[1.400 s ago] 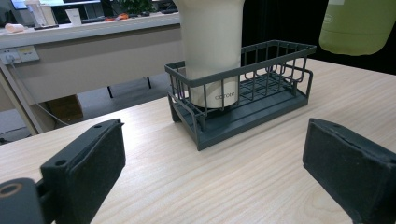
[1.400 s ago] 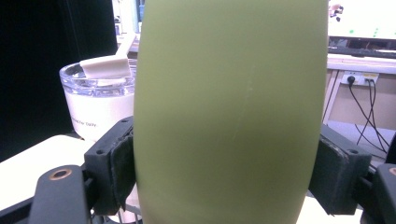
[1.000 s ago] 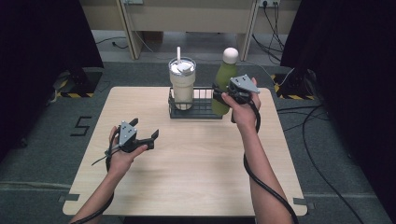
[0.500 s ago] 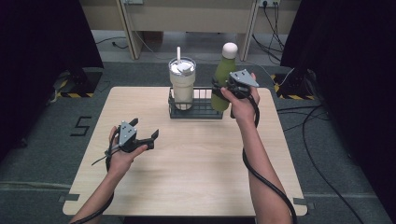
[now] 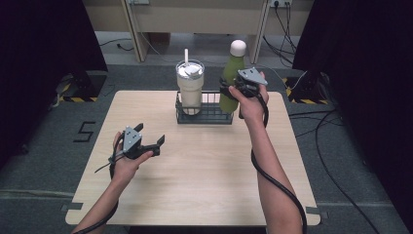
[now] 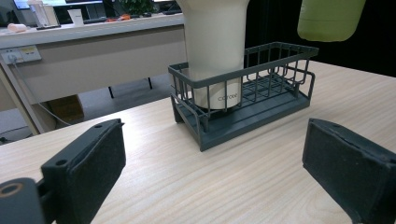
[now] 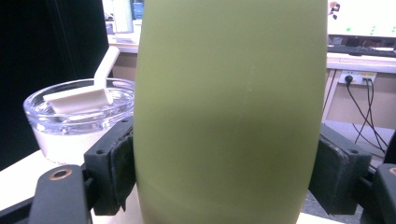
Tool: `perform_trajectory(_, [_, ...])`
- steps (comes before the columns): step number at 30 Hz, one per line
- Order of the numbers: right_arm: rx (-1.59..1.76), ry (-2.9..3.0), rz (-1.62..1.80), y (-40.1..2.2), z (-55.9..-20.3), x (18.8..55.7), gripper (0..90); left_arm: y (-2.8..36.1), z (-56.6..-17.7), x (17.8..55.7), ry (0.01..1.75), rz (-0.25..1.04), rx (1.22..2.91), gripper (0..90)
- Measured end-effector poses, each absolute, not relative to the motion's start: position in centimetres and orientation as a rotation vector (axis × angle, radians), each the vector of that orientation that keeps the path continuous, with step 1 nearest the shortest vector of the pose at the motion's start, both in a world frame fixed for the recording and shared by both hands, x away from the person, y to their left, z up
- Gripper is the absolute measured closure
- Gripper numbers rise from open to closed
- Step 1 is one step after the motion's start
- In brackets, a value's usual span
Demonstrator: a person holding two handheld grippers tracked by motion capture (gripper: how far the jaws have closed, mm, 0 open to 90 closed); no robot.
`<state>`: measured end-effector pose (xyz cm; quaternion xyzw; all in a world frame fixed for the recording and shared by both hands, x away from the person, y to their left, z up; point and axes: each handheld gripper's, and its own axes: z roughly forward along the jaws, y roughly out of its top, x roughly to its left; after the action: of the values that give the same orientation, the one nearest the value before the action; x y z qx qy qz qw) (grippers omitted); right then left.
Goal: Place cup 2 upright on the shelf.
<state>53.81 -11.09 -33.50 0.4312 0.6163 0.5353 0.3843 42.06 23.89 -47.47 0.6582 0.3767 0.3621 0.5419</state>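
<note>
Wooden table [image 5: 204,185] | matte green bottle [image 5: 232,83], white cap | right tool [image 5: 233,89] clamped on it

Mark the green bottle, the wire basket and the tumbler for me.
green bottle [image 5: 231,83]: high view, mid body above the right gripper [image 5: 228,92].
wire basket [image 6: 261,100]: left gripper view, bare floor grid.
tumbler [image 5: 190,90]: high view, cream side wall.

Lab-type recording space inside an office — black curtains [image 5: 44,58] flank a lone wooden table [image 5: 204,185], cables [image 5: 336,126] trail over grey carpet, hazard-tape strips [image 5: 73,99] mark the floor; desks with monitors [image 6: 88,9] and wall sockets [image 7: 357,77] behind.
</note>
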Motion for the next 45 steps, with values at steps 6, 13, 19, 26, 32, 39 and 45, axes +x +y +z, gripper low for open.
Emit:
perform_trajectory(6, [1.114, 1.568, 1.361, -11.0, -33.4, 54.5, 21.5, 23.9, -47.5, 42.1, 0.896, 0.86, 1.566, 5.3])
perform_trajectory(13, [1.13, 1.564, 1.349, -10.9, -33.3, 55.3, 21.5, 24.0, -47.5, 42.1, 0.898, 0.859, 1.565, 5.3])
perform_trajectory(19, [1.139, 1.562, 1.345, -10.8, -33.2, 55.9, 21.5, 24.0, -47.6, 42.1, 0.898, 0.859, 1.568, 5.3])
perform_trajectory(26, [1.145, 1.567, 1.33, -10.5, -33.1, 56.8, 21.5, 24.0, -47.6, 42.1, 0.899, 0.858, 1.567, 5.4])
perform_trajectory(32, [1.15, 1.584, 1.318, -10.1, -33.2, 57.5, 21.5, 24.1, -47.6, 42.2, 0.902, 0.859, 1.565, 5.4])
perform_trajectory(39, [1.162, 1.589, 1.316, -9.7, -33.3, 58.3, 21.5, 24.2, -47.6, 42.2, 0.902, 0.859, 1.564, 5.4])
perform_trajectory(45, [1.172, 1.591, 1.312, -9.4, -33.5, 58.8, 21.5, 24.3, -47.6, 42.2, 0.903, 0.861, 1.566, 5.3])
